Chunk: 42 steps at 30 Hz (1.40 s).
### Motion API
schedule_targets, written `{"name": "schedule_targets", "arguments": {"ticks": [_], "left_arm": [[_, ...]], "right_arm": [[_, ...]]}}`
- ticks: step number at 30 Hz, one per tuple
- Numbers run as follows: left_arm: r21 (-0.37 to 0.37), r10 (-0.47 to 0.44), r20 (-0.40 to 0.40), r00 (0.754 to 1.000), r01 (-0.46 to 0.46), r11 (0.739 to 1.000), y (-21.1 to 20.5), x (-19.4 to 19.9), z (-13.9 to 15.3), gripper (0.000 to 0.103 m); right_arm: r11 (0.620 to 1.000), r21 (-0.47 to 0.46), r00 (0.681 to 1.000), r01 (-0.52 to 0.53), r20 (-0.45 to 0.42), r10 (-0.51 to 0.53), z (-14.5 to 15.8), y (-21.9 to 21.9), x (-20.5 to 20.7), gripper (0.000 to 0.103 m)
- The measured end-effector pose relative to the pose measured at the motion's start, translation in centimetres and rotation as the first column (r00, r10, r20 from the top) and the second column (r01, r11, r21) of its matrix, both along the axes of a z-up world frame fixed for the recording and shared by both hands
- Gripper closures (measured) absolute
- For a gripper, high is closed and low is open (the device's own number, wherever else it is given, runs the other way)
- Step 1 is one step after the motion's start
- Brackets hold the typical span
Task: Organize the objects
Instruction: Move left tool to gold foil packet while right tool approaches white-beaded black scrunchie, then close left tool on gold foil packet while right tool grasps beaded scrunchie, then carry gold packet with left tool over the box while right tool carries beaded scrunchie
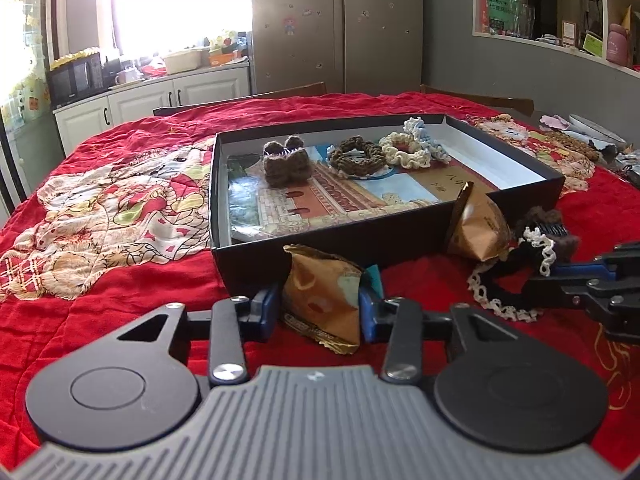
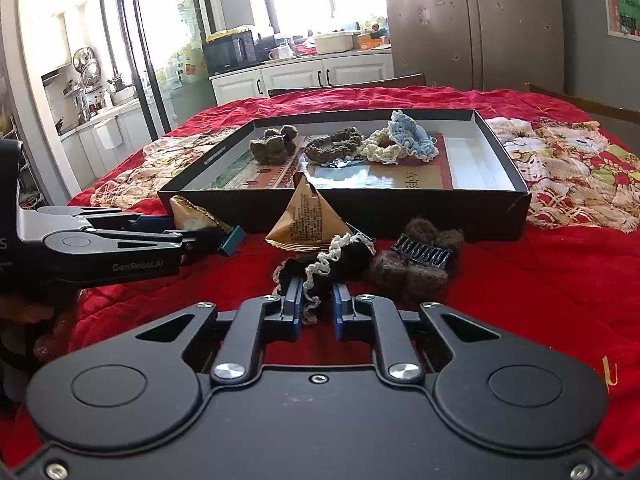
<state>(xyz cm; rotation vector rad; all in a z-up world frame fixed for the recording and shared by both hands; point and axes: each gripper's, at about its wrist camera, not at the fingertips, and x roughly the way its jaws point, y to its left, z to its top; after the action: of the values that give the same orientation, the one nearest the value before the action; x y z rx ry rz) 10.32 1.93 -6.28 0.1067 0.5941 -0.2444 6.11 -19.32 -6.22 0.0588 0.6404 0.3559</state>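
Note:
My left gripper [image 1: 318, 304] is shut on a golden snack packet [image 1: 320, 300] just in front of the black box [image 1: 304, 258]. In the right wrist view the same packet [image 2: 192, 216] sits at the left gripper's tips [image 2: 208, 236]. My right gripper [image 2: 318, 304] is shut on a black scrunchie with white lace trim [image 2: 328, 260], which lies on the red cloth. A second golden packet [image 2: 306, 220] leans against the box's front wall [image 2: 400, 210]. Beside the scrunchie rests a fuzzy brown hair claw [image 2: 420, 260].
Inside the box lie a brown crochet piece [image 2: 274, 146], a brown scrunchie [image 2: 332, 144], a cream scrunchie [image 2: 382, 146] and a blue scrunchie [image 2: 412, 132] on printed sheets. More small items lie at the table's far right [image 1: 572, 136]. Wooden chair backs [image 1: 280, 94] stand behind the table.

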Motion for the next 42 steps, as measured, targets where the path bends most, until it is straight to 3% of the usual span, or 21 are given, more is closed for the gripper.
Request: {"name": "schedule_targets", "arguments": {"ticks": [8, 19, 31, 42], "left_arm": [[-0.005, -0.002, 0.005, 1.000, 0.002, 1.000, 0.0, -0.1, 0.0, 0.068], [-0.024, -0.005, 0.000, 1.000, 0.005, 1.000, 0.4, -1.1, 0.6, 0.070], [-0.084, -0.038, 0.050, 0.998, 0.042, 0.996, 0.4, -2.6, 4.4, 0.070], [-0.083, -0.060, 0.107, 0.992, 0.069, 0.994, -0.6, -1.9, 6.8, 0.070]], "right_arm": [[1.000, 0.002, 1.000, -0.002, 0.010, 0.002, 0.2, -0.1, -0.3, 0.092], [1.000, 0.003, 0.998, -0.019, 0.058, 0.019, 1.7, -0.4, -1.5, 0.093], [0.999, 0.024, 0.987, -0.027, 0.159, 0.023, 5.9, -1.6, -2.8, 0.093], [0.999, 0.007, 0.968, -0.034, 0.248, 0.031, 9.3, -1.7, -2.6, 0.093]]}}
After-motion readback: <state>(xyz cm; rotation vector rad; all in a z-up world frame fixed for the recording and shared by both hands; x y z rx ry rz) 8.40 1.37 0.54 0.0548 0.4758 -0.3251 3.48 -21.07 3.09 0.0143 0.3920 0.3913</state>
